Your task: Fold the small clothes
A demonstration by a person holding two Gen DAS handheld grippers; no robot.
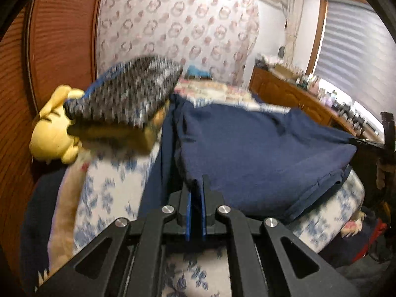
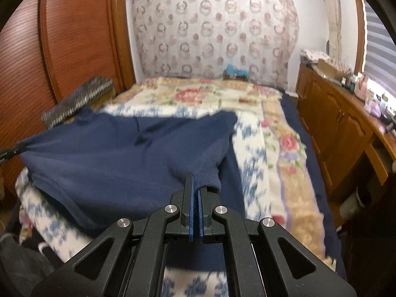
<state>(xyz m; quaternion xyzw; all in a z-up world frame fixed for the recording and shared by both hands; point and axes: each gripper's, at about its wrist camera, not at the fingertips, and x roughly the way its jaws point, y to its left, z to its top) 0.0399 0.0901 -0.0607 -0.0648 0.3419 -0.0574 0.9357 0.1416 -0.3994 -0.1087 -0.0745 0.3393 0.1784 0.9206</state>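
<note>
A navy garment (image 1: 259,148) is being held stretched above a bed covered by a blue-and-white floral blanket (image 1: 106,193), with its far portion appearing to drape down toward the bedding, though contact cannot be made out. One near corner is being pinched in the left gripper (image 1: 197,185), whose jaws are closed on the cloth, and the other near corner is being clamped in the right gripper (image 2: 196,185), its jaws likewise closed on a bunched tuft of fabric. The cloth is judged to be soft, light and limp, with a fleecy, slightly grippy surface that is unlikely to be slipping from the blue pads; it is sagging between the two holds rather than keeping any shape of its own. Hems and corners are being treated as the sensible places for a hold, since a mid-panel pinch would be gathering loose folds. A stitched hem (image 2: 64,198) is being shown along the lower left edge in the right wrist view. A yellow plush toy (image 1: 53,128) and a checked cushion (image 1: 128,91) are lying beside the garment on the left, near enough to be brushed. Both views are being blurred by motion.
</note>
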